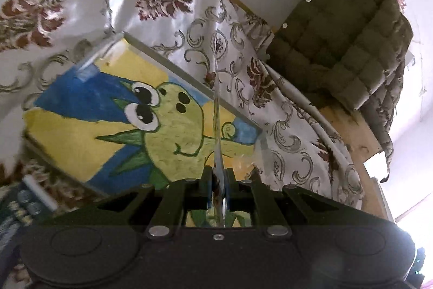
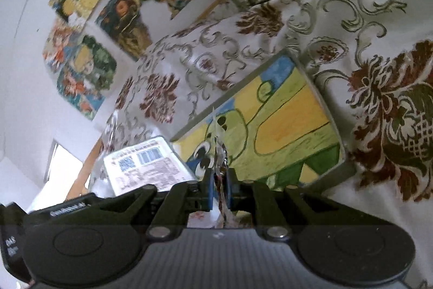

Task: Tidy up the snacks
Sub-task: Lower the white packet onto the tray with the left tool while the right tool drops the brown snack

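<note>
Nearest in each wrist view are the fingers, drawn narrow on a thin sheet of wrapping seen edge-on. The left gripper (image 1: 218, 188) pinches a clear snack packet (image 1: 217, 126) whose flat film rises straight ahead from between the blue pads (image 1: 209, 192), so its long axis runs along the gripper's pointing line and its contents cannot be read. The right gripper (image 2: 217, 187) is likewise closed on a crinkled snack wrapper (image 2: 218, 151), a ragged strip that stands up just ahead of its pads (image 2: 209, 188); what it contains is too blurred to tell. The landmark is the painted frog box (image 2: 284, 123), resting on the floral cloth (image 2: 365, 18). In both views the box lies directly beyond the held film, so each packet sits between its fingers and the box, held above it and apart from it. Left of the box in the right view, a labelled white packet (image 2: 147, 167) with a barcode lies near the box's corner. Beyond the box the cloth continues; in the left view a dark quilted jacket (image 1: 343, 45) hangs further off to the upper right, and in the right view picture tiles (image 2: 89, 26) cover the wall behind. Judged from this, neither hand is clearly nearer the box; the coming placement depends on carrying either packet forward over its edge.
</note>
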Demonstrator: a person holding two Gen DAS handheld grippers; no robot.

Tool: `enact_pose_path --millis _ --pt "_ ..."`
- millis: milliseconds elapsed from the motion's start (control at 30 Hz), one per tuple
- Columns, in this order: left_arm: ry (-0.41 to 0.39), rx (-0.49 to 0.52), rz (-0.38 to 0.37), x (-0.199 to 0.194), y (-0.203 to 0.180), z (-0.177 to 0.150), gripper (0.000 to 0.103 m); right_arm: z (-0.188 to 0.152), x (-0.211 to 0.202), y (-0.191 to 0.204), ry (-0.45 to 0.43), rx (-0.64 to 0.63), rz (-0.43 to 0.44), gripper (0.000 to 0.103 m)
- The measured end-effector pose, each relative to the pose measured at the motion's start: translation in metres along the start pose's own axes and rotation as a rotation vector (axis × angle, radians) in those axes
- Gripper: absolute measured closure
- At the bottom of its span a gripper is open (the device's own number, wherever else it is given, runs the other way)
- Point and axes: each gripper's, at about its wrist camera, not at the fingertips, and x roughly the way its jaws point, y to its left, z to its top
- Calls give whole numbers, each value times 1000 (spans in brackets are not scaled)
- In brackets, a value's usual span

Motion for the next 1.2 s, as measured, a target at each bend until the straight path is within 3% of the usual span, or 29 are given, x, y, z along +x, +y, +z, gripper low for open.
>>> enact_pose_path --millis 133,300,667,733,867,1000,1200 --pt "0 43 36 24 -7 2 94 13 17 -7 -41 -10 -43 93" --pt "25 71 61 43 -5 3 94 11 38 -13 -25 32 -42 93" --pt "50 44 154 59 15 6 90 -2 62 -10 -1 -59 -131 89" --pt "52 70 215 58 14 5 84 -3 64 -8 -7 -90 -163 81" --pt "6 94 309 51 16 4 30 -6 62 -1 0 -142 -191 69" --pt "-15 86 336 42 20 7 15 -5 54 12 -19 -209 -228 35" --pt "-67 78 364 16 15 11 4 0 35 24 -39 -246 -241 12"
